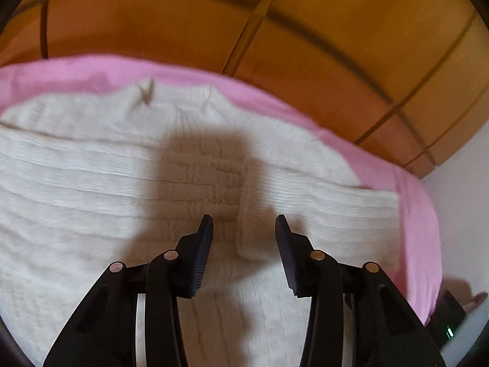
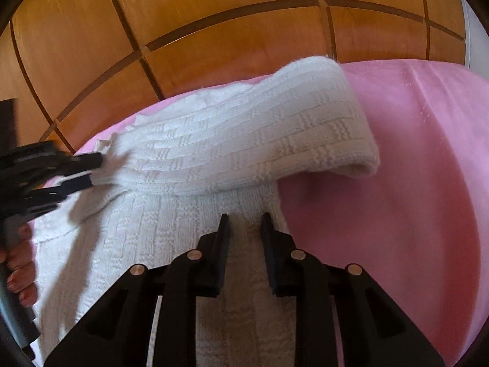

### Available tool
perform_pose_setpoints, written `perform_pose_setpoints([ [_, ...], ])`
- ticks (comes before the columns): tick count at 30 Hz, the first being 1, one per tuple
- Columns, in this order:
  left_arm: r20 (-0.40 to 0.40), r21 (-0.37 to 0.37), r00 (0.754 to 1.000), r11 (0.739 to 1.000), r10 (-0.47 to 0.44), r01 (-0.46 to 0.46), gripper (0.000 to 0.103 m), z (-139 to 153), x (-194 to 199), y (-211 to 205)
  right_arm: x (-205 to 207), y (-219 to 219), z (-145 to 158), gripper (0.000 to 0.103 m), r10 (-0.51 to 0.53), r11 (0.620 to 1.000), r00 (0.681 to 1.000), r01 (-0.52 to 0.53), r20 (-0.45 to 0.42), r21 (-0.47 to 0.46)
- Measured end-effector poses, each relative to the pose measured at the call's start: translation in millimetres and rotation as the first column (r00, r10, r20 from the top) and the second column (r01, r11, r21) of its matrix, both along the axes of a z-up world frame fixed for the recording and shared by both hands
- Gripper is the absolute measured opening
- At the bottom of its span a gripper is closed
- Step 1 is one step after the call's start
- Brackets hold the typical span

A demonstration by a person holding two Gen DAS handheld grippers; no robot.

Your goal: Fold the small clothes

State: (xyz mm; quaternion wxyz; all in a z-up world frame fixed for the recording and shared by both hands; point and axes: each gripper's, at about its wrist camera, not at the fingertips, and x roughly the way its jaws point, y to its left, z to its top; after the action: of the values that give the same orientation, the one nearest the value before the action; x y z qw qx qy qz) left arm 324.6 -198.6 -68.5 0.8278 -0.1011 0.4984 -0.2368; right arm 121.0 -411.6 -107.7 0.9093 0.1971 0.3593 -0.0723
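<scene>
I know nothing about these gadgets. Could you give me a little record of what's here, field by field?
Garment: white knitted sweater, one sleeve folded across its body
Surface: pink sheet
Behind: wooden panelling
Left side: left gripper, jaws apart over the sweater, gripping nothing
Right side: right gripper, jaws narrowed on a ridge of the sweater's knit
Person: a hand holding the left gripper's handle

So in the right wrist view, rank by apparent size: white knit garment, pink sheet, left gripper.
1. white knit garment and pink sheet: too alike to separate.
2. left gripper, smallest, partly cropped.
</scene>
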Motion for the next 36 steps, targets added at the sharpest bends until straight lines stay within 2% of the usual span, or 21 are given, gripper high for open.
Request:
perform_pose_setpoints([
  [3, 0.030, 0.034, 1.000, 0.999, -0.008, 0.007, 0.042, -3.8, 4.6, -11.1, 0.4, 0.4, 0.4, 0.020, 0.001, 1.000, 1.000, -0.001, 0.005, 0.012],
  [4, 0.040, 0.041, 0.999, 0.999, -0.018, 0.016, 0.037, -2.2, 3.4, -11.3, 1.5, 1.0, -0.1, 0.020, 0.000, 1.000, 1.000, 0.000, 0.007, 0.018],
  [5, 0.041, 0.041, 0.998, 0.998, -0.039, 0.037, 0.016, 1.0, 3.1, -12.7, 0.8, 0.4, -0.6, 0.021, -0.001, 1.000, 1.000, 0.000, 0.007, 0.020],
  [7, 0.064, 0.052, 0.997, 0.998, -0.048, 0.045, 0.005, 9.3, 1.8, -14.0, 0.7, 0.9, -0.7, 0.021, 0.000, 1.000, 1.000, 0.000, 0.007, 0.018],
  [13, 0.198, 0.007, 0.979, 0.999, -0.036, 0.036, 0.003, 53.8, -4.1, 11.9, 1.3, 2.8, 0.1, 0.023, 0.001, 1.000, 1.000, -0.001, 0.003, 0.003],
  [16, 0.260, 0.017, 0.966, 1.000, -0.008, 0.004, 0.003, 68.5, -7.8, 34.1, 1.6, 4.5, 0.1, 0.023, 0.000, 1.000, 1.000, 0.000, 0.001, -0.002],
  [19, 0.291, 0.042, 0.956, 0.998, 0.038, -0.053, 0.003, 69.9, -9.2, 65.0, 1.7, 4.9, 0.3, 0.023, 0.000, 1.000, 1.000, 0.000, 0.001, -0.002],
  [24, 0.278, 0.093, 0.946, 0.976, 0.164, -0.196, 0.003, 39.9, -14.1, 122.4, 2.1, 5.3, 0.3, 0.023, -0.001, 1.000, 1.000, 0.001, 0.001, -0.001],
  [26, 0.233, 0.109, 0.947, 0.961, 0.223, -0.253, 0.003, 14.5, -18.6, 146.7, 2.1, 5.4, 0.3, 0.023, -0.001, 1.000, 1.000, 0.001, 0.002, -0.001],
  [29, 0.187, 0.084, 0.947, 0.956, 0.262, -0.281, 0.003, -13.0, -27.3, 164.9, 2.3, 5.3, 0.6, 0.024, 0.000, 1.000, 1.000, 0.000, 0.005, 0.005],
  [31, 0.192, 0.012, 0.938, 0.955, 0.287, -0.295, 0.003, -18.2, -34.9, 175.0, 1.0, 4.5, 0.8, 0.030, 0.005, 1.000, 1.000, -0.006, 0.016, 0.017],
  [33, 0.182, -0.015, 0.939, 0.955, 0.293, -0.295, 0.004, -19.6, -35.1, 180.6, -2.5, 3.5, 3.4, 0.040, 0.011, 0.999, 0.999, -0.013, 0.045, 0.033],
  [36, 0.165, -0.061, 0.939, 0.953, 0.303, -0.297, 0.005, -23.0, -36.0, 188.7, -5.9, 3.6, 11.9, 0.064, -0.027, 1.000, 0.998, 0.027, 0.051, 0.003],
])
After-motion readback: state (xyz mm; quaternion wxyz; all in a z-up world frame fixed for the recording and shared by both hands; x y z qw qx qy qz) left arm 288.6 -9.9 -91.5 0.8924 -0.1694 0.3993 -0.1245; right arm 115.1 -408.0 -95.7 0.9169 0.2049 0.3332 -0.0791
